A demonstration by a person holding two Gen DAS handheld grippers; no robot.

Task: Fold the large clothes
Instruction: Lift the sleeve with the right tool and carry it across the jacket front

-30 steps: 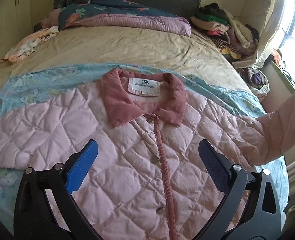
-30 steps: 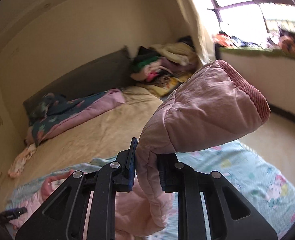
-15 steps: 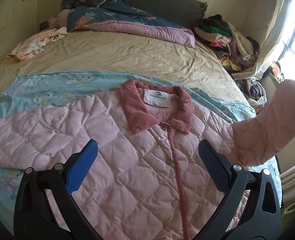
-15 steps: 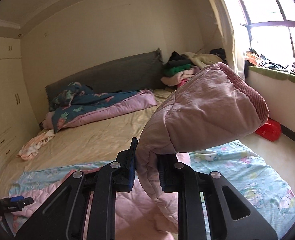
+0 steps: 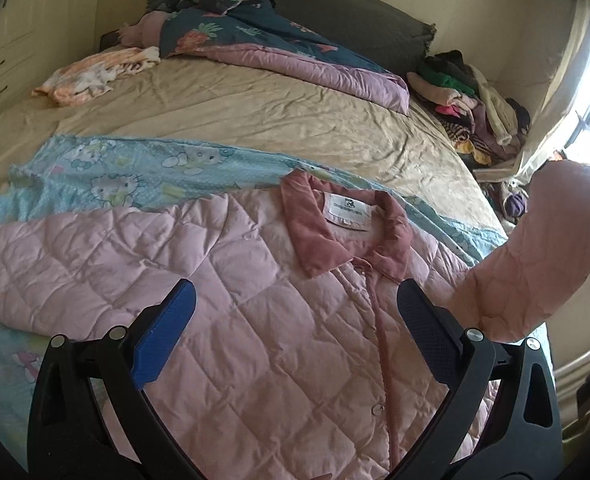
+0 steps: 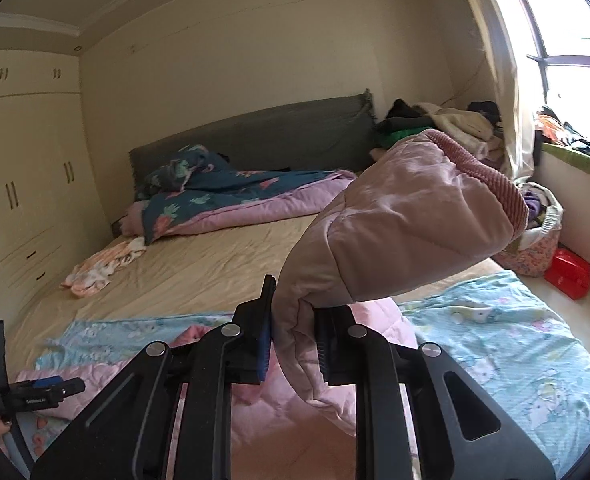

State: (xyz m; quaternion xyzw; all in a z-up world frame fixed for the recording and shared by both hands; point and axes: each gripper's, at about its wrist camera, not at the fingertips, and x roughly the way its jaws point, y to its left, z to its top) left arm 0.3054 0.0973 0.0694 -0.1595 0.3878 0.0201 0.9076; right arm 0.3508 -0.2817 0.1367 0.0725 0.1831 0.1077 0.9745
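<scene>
From the left wrist view the whole front of the pink quilted jacket (image 5: 255,320) is laid out across the lower half of the frame, flat on a light-blue cartoon-print sheet (image 5: 107,176) spread over the bed (image 5: 255,120); its darker pink collar (image 5: 335,232) with the white label points toward the upper centre, and the buttoned placket runs from the collar down to the bottom edge, so the body's long axis goes roughly top to bottom. The left gripper (image 5: 295,320) hangs above the chest with its blue-padded jaws spread wide, holding nothing. At the right edge one sleeve (image 5: 535,256) rises off the bed. Only the right wrist view shows why: the right gripper (image 6: 293,344) has its jaws pinched tight on that sleeve (image 6: 399,232), which stands up from the centre and bends toward the upper right, its ribbed cuff (image 6: 487,176) aimed at the window. A heap of clothes (image 5: 471,100) sits at the upper right.
</scene>
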